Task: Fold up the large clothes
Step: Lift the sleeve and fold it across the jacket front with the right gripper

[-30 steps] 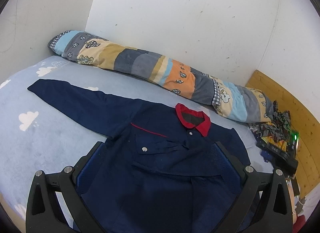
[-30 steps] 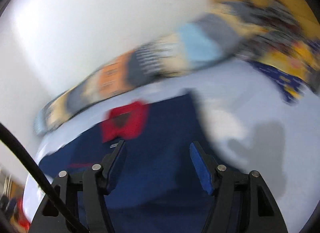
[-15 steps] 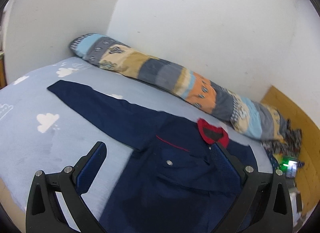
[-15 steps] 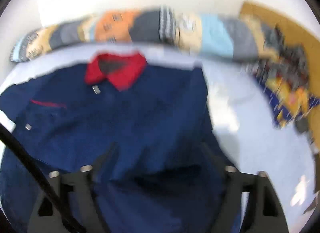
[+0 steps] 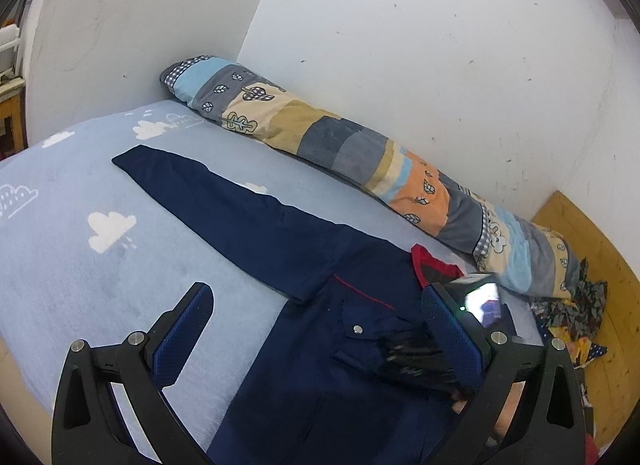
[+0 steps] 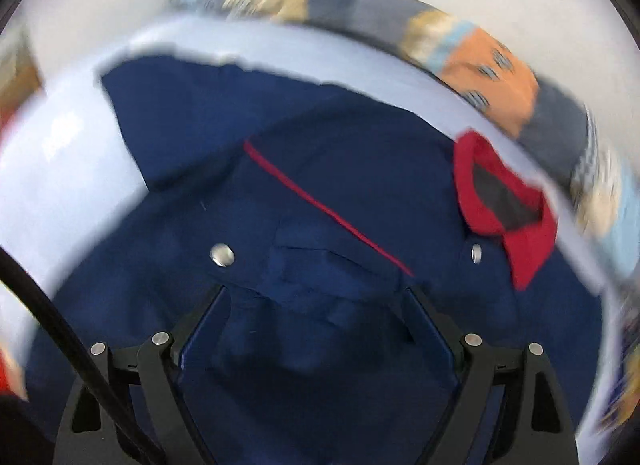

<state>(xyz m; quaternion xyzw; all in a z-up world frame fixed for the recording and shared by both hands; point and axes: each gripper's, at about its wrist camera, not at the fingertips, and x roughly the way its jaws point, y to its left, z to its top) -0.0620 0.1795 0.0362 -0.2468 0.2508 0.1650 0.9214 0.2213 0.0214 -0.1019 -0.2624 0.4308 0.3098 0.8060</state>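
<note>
A navy shirt (image 5: 312,353) with a red collar (image 5: 434,267) lies flat on the bed, front up. One long sleeve (image 5: 224,205) stretches toward the far left. My left gripper (image 5: 316,305) hovers open over the shirt's left side, with nothing between its fingers. A blurred dark shape with a lit screen (image 5: 480,299) shows behind its right finger. In the blurred right wrist view the shirt (image 6: 320,185) fills the picture. My right gripper (image 6: 316,305) stands wide open just above the chest pocket (image 6: 328,265), left of the collar (image 6: 504,201). It holds nothing.
The bed has a light blue sheet (image 5: 80,265) with white clouds. A long patchwork pillow (image 5: 340,145) lies along the white wall. A wooden board (image 5: 580,245) and a heap of patterned cloth (image 5: 572,305) sit at the right. A black cable (image 6: 48,313) crosses the right wrist view.
The left view has swung left, bringing the sleeve toward the middle. My right gripper has swept left across the shirt, rolled, and its jaws have widened.
</note>
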